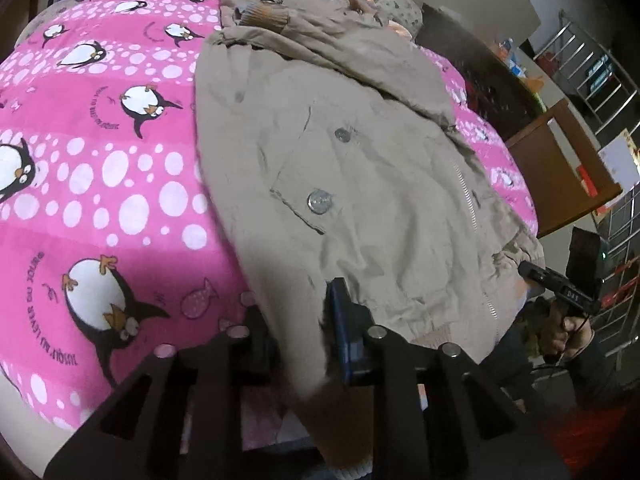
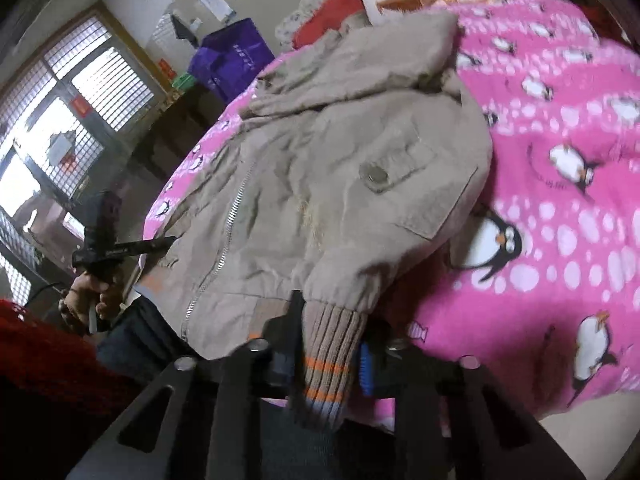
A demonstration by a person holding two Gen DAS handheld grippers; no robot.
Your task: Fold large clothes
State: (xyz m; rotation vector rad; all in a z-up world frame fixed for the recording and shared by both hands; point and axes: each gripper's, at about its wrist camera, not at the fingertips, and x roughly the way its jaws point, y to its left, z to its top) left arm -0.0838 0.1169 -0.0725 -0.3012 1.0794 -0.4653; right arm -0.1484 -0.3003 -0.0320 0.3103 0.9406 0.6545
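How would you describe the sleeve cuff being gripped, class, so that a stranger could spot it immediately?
Start at the bed with the pink penguin blanket, where a beige jacket lies spread out. Follow the jacket down to its nearest edge, where the right gripper clamps a ribbed knit cuff. Unlike the smooth beige fabric around it, the cuff has raised ribs and orange stripes.

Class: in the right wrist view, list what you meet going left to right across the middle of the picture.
Window → hand-held gripper → zipper → pocket button → penguin on the pink blanket.
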